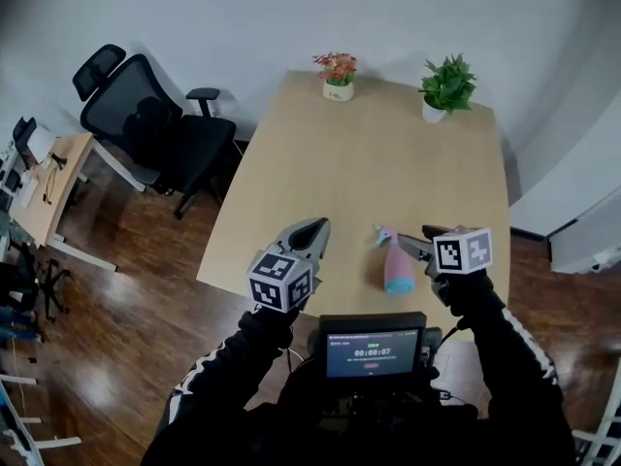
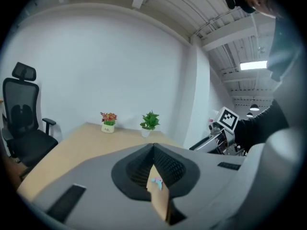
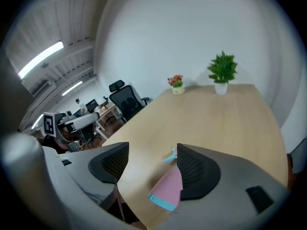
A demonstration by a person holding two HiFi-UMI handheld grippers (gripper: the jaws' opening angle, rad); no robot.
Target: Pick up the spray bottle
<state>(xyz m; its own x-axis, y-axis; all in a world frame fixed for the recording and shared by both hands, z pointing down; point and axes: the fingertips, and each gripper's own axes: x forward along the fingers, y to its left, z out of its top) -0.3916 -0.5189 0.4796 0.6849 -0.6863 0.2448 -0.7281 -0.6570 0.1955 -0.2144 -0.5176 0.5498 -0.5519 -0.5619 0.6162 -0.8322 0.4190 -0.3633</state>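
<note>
The spray bottle (image 1: 398, 265) is pink with a blue base and blue trigger, and it lies on its side near the front right of the light wooden table (image 1: 388, 153). My right gripper (image 1: 415, 247) hangs just right of it, low over the table. In the right gripper view the bottle (image 3: 168, 189) lies between the open jaws (image 3: 151, 153), close beside the right one, and neither pad presses on it. My left gripper (image 1: 318, 227) hovers left of the bottle with its jaws shut and empty (image 2: 153, 150). A sliver of the bottle (image 2: 157, 182) shows behind them.
A small pot of flowers (image 1: 337, 76) and a green potted plant (image 1: 447, 85) stand at the table's far edge. A black office chair (image 1: 146, 124) is on the wooden floor to the left. A device with a screen (image 1: 374, 349) sits at the person's chest.
</note>
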